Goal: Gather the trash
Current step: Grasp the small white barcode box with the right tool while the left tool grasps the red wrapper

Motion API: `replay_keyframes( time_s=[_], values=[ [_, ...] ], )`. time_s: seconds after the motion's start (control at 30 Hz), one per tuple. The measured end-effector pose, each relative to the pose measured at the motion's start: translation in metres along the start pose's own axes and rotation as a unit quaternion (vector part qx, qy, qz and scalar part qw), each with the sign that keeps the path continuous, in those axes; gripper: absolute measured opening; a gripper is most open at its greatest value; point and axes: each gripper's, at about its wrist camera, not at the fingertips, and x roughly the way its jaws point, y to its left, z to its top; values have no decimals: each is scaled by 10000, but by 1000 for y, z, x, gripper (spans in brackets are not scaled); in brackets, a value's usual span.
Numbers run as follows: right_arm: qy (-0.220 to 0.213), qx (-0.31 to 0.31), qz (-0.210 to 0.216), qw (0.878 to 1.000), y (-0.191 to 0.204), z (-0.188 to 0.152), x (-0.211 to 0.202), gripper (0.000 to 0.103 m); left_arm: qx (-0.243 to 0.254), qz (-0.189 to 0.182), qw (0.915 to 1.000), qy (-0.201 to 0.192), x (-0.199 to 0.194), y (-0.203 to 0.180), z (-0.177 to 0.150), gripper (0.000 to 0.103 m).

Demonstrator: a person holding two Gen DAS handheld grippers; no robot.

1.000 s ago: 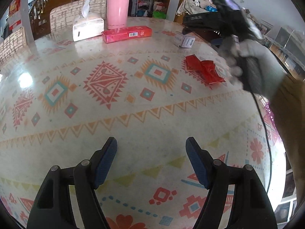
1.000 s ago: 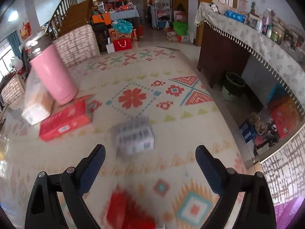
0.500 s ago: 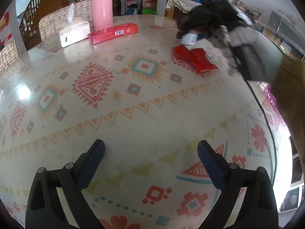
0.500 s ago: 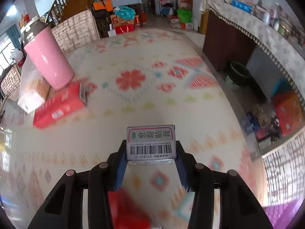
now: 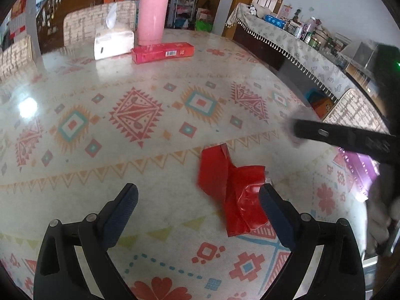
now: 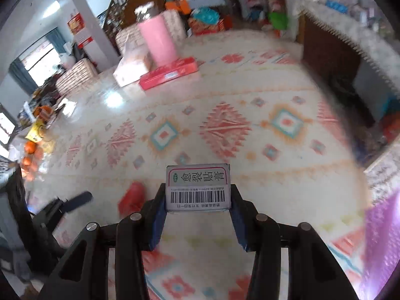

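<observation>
the right gripper is clamped on a small grey medicine box, barcode face toward the camera, pinched at its two short sides and lifted clear of the patterned table. the left gripper hangs just above the tabletop with its jaws spread wide and nothing between them; the crumpled red wrapper lies flat on the table, near the right finger and mostly ahead of it rather than centred in the gap. the likely slip from here is on that wrapper: it looks thin, glossy and flat, so jaws closing from this offset could just push it sideways or skate over it instead of pinching a fold, and the blue pad beside it may pin one corner down. the box looks held only by its near part, with most of it standing out past the pads, so a fast swing could twist it out. the right view is blurred, which suggests quick motion. room is good to the left and far across the table; the pink flask, tissue pack and long red box stand well apart at the far side. the table edge curves close on the right, and the right gripper's arm crosses there, so the two tools could collide.
</observation>
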Motion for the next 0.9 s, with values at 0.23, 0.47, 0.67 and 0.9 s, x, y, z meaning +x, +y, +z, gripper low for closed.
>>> replay_keyframes(
  time_s=[0.23,0.47,0.67,0.9],
  values=[
    [-255,384,-70,9989,-27,-65,-45,51,127,207,9997,2,4,-4,-2,97],
    [-560,625,38,9965,-48,-108,-70,51,223,286,9992,176,13,-15,-1,97],
    [-649,718,243,9950,-61,-121,-75,52,443,536,9966,445,30,-40,4,97],
    [-762,727,414,9936,-68,-136,-78,52,497,770,9936,654,47,-61,12,98]
  ],
)
